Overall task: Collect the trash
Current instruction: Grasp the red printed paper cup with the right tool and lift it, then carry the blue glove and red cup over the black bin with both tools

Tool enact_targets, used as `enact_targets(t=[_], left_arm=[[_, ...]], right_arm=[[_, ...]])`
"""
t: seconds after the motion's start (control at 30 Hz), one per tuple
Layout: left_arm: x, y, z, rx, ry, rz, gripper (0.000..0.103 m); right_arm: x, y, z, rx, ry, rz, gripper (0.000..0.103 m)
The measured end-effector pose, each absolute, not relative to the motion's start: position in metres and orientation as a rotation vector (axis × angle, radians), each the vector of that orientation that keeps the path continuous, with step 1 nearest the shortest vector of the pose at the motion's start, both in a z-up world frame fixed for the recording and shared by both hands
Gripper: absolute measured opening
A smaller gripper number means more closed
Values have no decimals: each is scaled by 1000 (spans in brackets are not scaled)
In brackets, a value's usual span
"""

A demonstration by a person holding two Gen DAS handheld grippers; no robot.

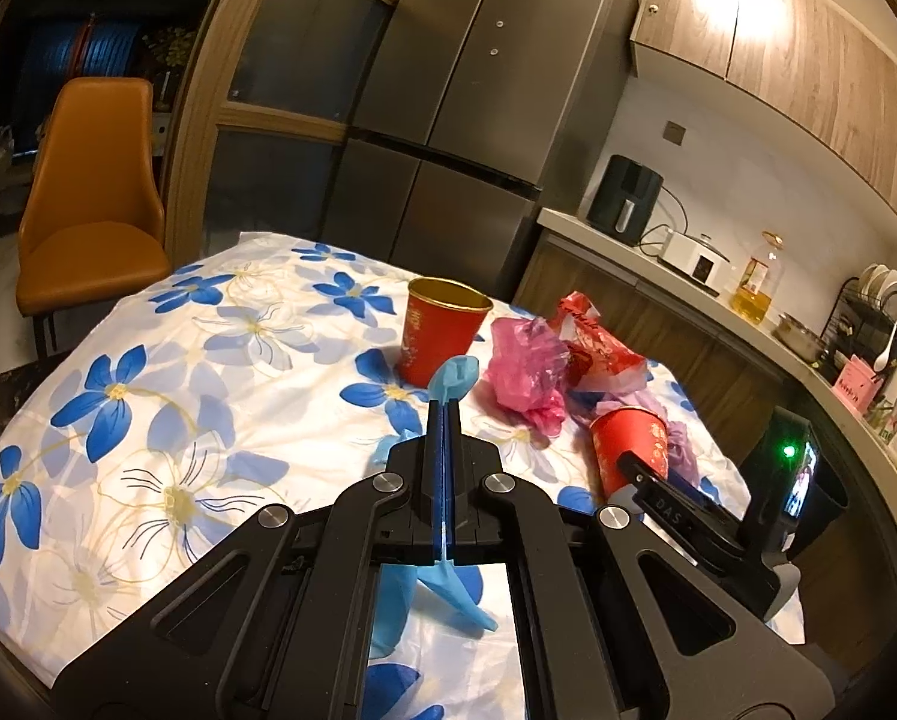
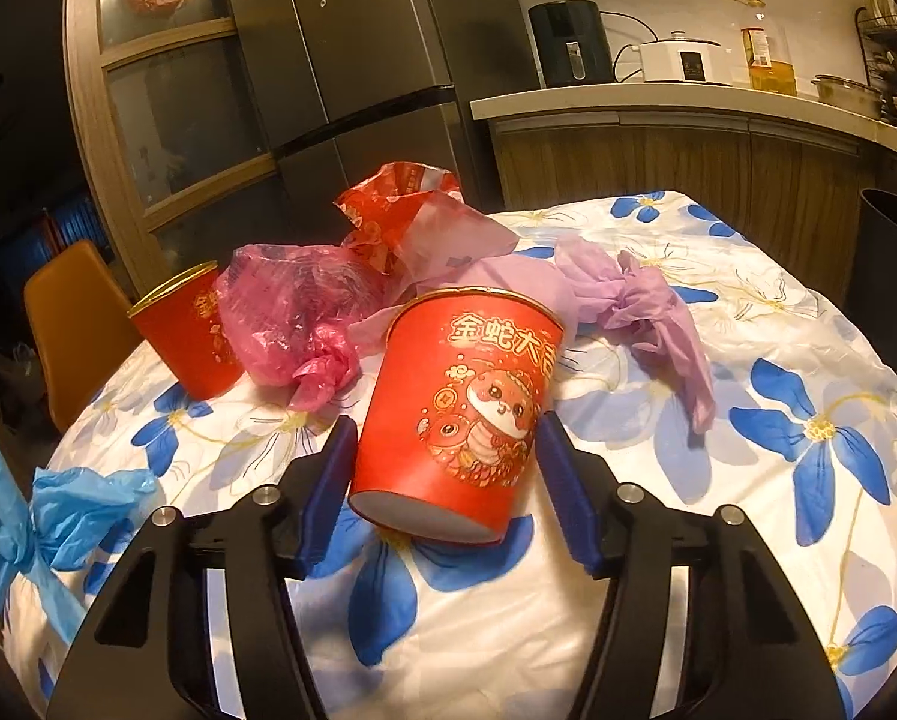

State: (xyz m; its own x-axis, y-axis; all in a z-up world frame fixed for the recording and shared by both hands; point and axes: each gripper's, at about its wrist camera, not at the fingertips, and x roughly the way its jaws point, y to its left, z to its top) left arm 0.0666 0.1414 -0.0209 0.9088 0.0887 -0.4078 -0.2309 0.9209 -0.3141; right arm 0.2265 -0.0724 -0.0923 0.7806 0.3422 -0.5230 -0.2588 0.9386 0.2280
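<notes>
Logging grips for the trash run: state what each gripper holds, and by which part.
Left gripper: shut on the blue glove, clamped mid-length. Right gripper: jaws straddle the tilted red cup near its base; grip not yet clear.

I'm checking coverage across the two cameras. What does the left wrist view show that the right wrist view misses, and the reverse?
Left only: the left claw, shut on a blue glove.
Right only: the cartoon print on the near cup, which sits tilted between the right claw's open jaws.
Both: near cup, far cup, pink bag, fridge.
</notes>
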Motion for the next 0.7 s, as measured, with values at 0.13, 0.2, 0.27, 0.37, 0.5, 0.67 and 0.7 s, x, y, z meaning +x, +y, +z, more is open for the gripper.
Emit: enact_targets(t=[0.13, 0.2, 0.27, 0.37, 0.5, 0.67, 0.7], left_arm=[[66, 137, -19, -361, 392, 160, 0], [67, 134, -17, -358, 387, 155, 0], [67, 130, -14, -353, 383, 149, 0], [67, 124, -9, -343, 373, 139, 0], [70, 112, 2, -328, 356, 117, 0], [76, 89, 21, -294, 317, 66, 0], [79, 84, 25, -289, 309, 53, 0]], right_arm=[[210, -82, -89, 139, 577, 356, 58], [198, -88, -86, 136, 563, 370, 58], [188, -93, -83, 134, 550, 378, 57], [175, -104, -76, 139, 530, 384, 57], [161, -125, -62, 171, 492, 380, 57], [149, -151, -45, 197, 434, 354, 57], [147, -157, -41, 205, 421, 347, 57]])
